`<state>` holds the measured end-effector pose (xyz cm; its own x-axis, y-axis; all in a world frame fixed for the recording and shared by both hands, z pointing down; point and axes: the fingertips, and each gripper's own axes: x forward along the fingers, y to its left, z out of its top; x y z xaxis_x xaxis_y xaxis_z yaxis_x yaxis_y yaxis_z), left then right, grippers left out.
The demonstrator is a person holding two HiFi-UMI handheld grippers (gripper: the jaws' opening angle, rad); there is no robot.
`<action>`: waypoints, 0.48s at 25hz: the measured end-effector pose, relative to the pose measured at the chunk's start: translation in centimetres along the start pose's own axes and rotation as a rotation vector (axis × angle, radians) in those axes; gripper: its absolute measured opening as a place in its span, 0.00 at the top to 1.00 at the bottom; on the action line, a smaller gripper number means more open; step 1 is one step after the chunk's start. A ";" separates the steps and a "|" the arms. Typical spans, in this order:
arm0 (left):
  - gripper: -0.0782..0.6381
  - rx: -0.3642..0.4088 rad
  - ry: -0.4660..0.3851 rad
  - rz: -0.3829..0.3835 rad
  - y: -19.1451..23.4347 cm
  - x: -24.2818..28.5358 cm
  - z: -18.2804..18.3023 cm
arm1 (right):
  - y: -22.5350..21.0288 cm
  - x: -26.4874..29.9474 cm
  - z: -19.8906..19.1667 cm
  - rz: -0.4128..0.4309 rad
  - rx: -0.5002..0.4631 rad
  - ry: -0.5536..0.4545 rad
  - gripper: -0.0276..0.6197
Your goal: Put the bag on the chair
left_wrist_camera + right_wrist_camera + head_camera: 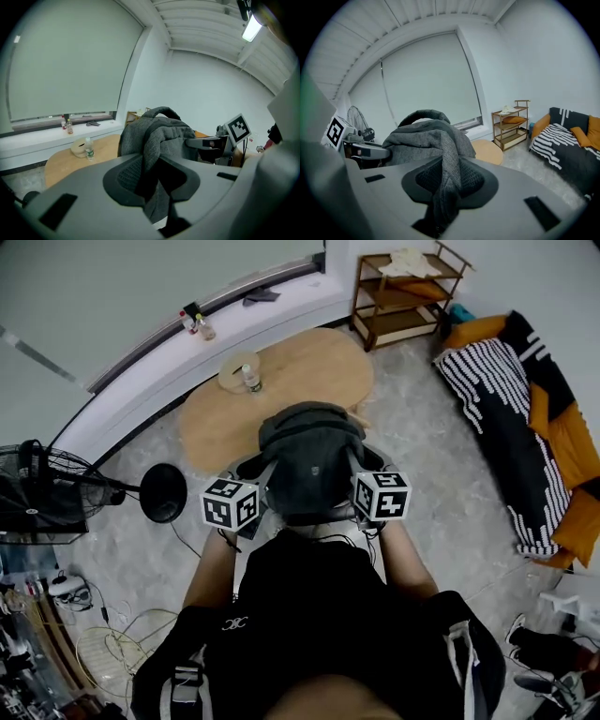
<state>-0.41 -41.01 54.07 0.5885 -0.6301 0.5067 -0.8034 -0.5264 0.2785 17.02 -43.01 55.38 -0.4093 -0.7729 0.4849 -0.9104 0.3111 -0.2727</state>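
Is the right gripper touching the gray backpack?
Touching. The right gripper view shows it: a fold of the gray backpack runs down between the jaws of the right gripper, and they pinch it.

Bag (309, 460) took up frame centre in head view; no way straight fwd there. Right behind it, wooden table (319, 362) closed off upper centre, w/ bottle (250, 379) & bowl (230, 369) on its left part, rest of top bare. Left side: fan (33, 493) and its round black base (163, 493), plus cables (122, 629) on floor at lower left. Right of centre: open floor (422, 446) btw. table and striped bedding (506, 409). Shelf unit (408, 292) stood at upper right. Windowsill (150, 371) curved across upper left.
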 end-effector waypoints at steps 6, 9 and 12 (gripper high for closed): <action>0.76 -0.005 0.055 -0.038 1.8 2.2 -1.8 | -0.8 1.8 -2.0 -0.044 0.004 0.067 0.81; 0.76 -0.005 0.084 -0.041 2.4 3.5 -2.8 | -1.4 2.7 -3.0 -0.065 0.013 0.096 0.81; 0.76 -0.012 0.128 -0.054 2.8 4.8 -4.0 | -2.2 3.4 -4.1 -0.095 0.038 0.117 0.81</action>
<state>-0.21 -43.21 60.57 0.6154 -0.5225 0.5902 -0.7721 -0.5505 0.3177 17.42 -44.10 61.04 -0.3280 -0.7270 0.6032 -0.9433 0.2168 -0.2515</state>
